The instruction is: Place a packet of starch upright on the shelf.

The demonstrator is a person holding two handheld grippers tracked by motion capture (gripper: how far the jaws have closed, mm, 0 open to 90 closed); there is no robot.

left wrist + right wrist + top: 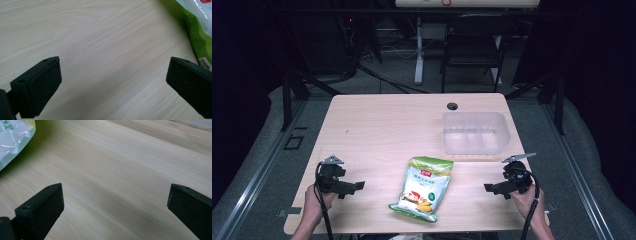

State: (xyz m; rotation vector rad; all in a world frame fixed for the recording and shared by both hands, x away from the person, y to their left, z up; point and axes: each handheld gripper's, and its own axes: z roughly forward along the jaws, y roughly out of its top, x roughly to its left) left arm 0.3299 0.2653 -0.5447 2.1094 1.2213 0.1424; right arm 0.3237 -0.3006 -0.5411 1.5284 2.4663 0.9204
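Snack bag [422, 188] lies unobstructed; clear tray [475, 132] apparently empty beyond it.

Light wooden table [377, 130]; on it a green-white snack bag [422, 188]; a clear plastic tray [475, 132].

A glossy green-and-white plastic food pouch [422, 189] is marked with a red and yellow picture — corn, seemingly. Pale wood grain is seen across the light wooden table [377, 130]; the translucent clear plastic tray [475, 132] is left colourless — both grippers' jaws are black.
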